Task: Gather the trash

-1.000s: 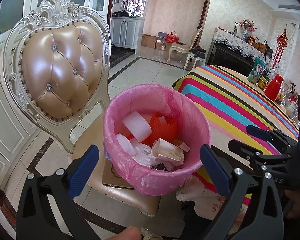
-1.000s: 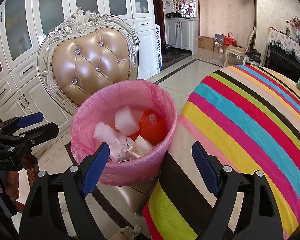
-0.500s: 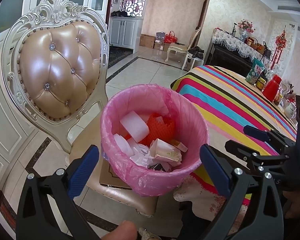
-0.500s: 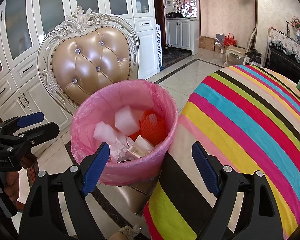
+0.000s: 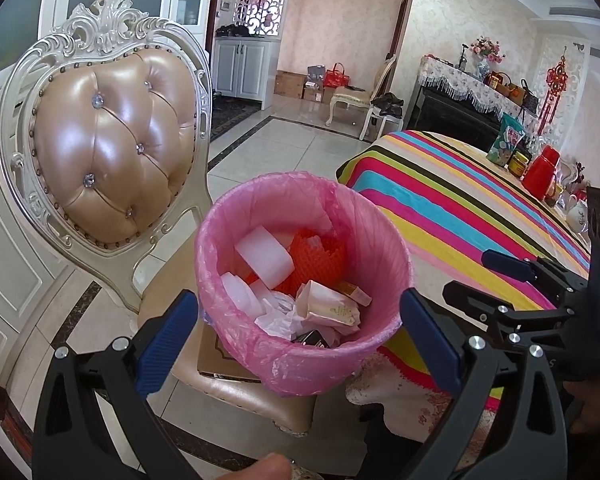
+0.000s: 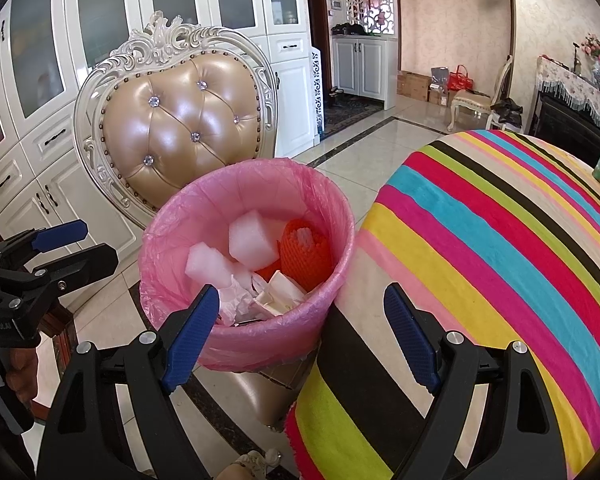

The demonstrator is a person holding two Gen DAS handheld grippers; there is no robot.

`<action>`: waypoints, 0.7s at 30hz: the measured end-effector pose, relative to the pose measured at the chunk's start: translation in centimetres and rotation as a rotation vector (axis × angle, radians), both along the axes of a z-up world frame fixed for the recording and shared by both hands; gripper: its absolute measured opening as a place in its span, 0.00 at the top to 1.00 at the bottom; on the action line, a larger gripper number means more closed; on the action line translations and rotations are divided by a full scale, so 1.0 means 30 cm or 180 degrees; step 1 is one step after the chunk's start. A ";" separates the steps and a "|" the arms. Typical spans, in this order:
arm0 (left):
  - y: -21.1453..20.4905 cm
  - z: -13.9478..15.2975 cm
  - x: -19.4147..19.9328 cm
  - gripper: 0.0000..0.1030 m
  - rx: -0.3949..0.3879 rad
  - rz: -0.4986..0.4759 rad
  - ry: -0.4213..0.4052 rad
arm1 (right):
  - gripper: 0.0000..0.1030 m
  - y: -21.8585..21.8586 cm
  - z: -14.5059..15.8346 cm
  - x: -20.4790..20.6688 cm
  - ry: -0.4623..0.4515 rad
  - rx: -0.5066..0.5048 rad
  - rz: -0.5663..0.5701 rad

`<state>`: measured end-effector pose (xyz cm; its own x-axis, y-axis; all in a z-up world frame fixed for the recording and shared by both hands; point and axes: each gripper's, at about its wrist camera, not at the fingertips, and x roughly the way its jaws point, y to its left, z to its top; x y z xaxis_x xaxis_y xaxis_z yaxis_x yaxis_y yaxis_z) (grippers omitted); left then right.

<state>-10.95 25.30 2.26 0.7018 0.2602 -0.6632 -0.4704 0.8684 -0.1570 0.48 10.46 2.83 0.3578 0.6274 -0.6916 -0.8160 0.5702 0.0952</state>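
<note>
We find the pink-lined bin already full of scraps (foam, paper); both our left gripper and right gripper gape wide, empty, so little seems left.

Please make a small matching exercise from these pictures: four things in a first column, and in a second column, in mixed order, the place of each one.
Things:
1. pink-lined round trash bin
2. white foam block
3. red plastic jug
4. orange foam net sleeve

Places:
a. far end of the striped tablecloth
b. on the tufted beige chair seat
c. in the bin, right side
d. in the bin, middle

Pairs: 1-b, 2-d, 3-a, 4-c
</note>
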 end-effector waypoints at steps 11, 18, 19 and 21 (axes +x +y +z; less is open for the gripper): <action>0.008 -0.005 0.004 0.05 -0.0038 0.0011 0.0003 | 0.23 -0.001 -0.001 0.004 0.0002 -0.0006 -0.0003; 0.004 -0.011 0.005 0.05 -0.0018 0.0010 -0.0003 | 0.23 -0.001 -0.009 0.009 0.0009 -0.0018 -0.0005; 0.006 -0.014 0.005 0.05 -0.0025 0.0030 0.0003 | 0.23 -0.002 -0.009 0.009 0.0007 -0.0020 -0.0005; 0.006 -0.016 0.005 0.05 -0.0019 0.0045 0.0017 | 0.23 0.001 -0.009 0.009 0.0010 -0.0018 -0.0008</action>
